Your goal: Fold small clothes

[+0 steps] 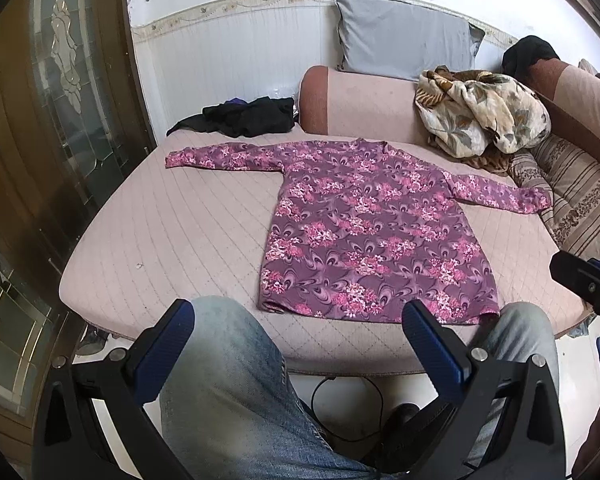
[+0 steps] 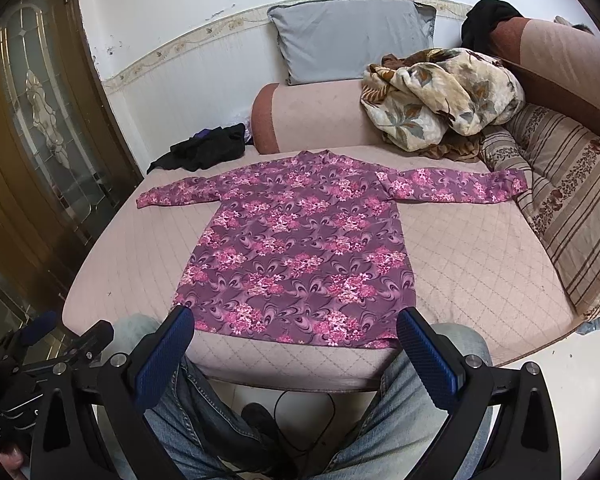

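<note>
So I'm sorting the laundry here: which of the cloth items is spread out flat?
The purple floral top, lying flat mid-mattress with both sleeves out. The black clothes and the beige floral blanket are bunched in heaps.

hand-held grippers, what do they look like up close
Each hand-held gripper, left and right, has a black angular frame with silver bolt heads and two flat fingers faced with ribbed blue pads. The person wears faded blue jeans.
</note>
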Tool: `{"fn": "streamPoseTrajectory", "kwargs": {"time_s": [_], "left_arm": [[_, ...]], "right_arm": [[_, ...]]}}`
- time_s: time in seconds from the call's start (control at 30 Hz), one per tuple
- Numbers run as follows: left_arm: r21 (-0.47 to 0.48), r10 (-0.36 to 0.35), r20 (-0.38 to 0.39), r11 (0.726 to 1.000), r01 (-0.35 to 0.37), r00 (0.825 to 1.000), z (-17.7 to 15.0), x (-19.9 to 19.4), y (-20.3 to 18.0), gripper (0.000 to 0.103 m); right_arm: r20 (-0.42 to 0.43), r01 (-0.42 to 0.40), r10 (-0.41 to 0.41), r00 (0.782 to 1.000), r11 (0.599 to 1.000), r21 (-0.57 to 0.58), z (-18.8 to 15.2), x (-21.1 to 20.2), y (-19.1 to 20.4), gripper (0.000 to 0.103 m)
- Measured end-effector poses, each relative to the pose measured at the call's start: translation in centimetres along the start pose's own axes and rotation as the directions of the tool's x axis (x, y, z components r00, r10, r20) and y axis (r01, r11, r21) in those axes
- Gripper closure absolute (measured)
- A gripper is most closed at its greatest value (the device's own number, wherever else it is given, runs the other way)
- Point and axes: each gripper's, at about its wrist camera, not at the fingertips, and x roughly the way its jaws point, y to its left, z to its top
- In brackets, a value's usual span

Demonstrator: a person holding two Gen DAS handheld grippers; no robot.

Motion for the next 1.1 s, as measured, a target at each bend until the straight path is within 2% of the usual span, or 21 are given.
{"fn": "streamPoseTrajectory", "kwargs": {"time_s": [0.33, 0.5, 0.7, 0.87, 0.97, 1.1], "left_arm": [[0.014, 0.007, -0.06, 1.0, -0.007, 0.998, 0.7, 2.9, -1.0, 0.0], [0.029, 0.008, -0.063, 1.0, -0.007, 0.998, 1.7, 4.2, -2.0, 0.0], [0.072, 0.013, -0.084, 0.997, -0.007, 0.996, 3.8, 7.3, -4.3, 0.0], [0.12, -0.017, -0.087, 0.992, 0.027, 0.996, 6.5, 10.9, -7.2, 0.0], [0.122, -0.065, -0.132, 0.989, 0.081, 0.989, 8.7, 14.6, -9.5, 0.0], [0.117, -0.123, -0.166, 0.983, 0.143, 0.978, 12.3, 19.6, -13.5, 0.0]], "right_arm": [[-0.024, 0.002, -0.002, 1.0, 0.999, 0.032, 0.5, 2.3, -1.5, 0.0], [-0.031, -0.006, 0.008, 0.999, 0.998, 0.055, 1.4, 3.6, -2.7, 0.0], [-0.054, -0.046, 0.051, 0.997, 0.994, 0.097, 2.6, 6.6, -5.2, 0.0], [0.047, -0.036, 0.03, 0.998, 0.99, 0.133, 4.5, 8.8, -9.2, 0.0], [0.008, -0.073, 0.072, 0.997, 0.979, 0.189, 6.2, 11.9, -12.7, 0.0], [-0.015, -0.047, 0.054, 0.998, 0.954, 0.297, 9.8, 16.3, -20.3, 0.004]]}}
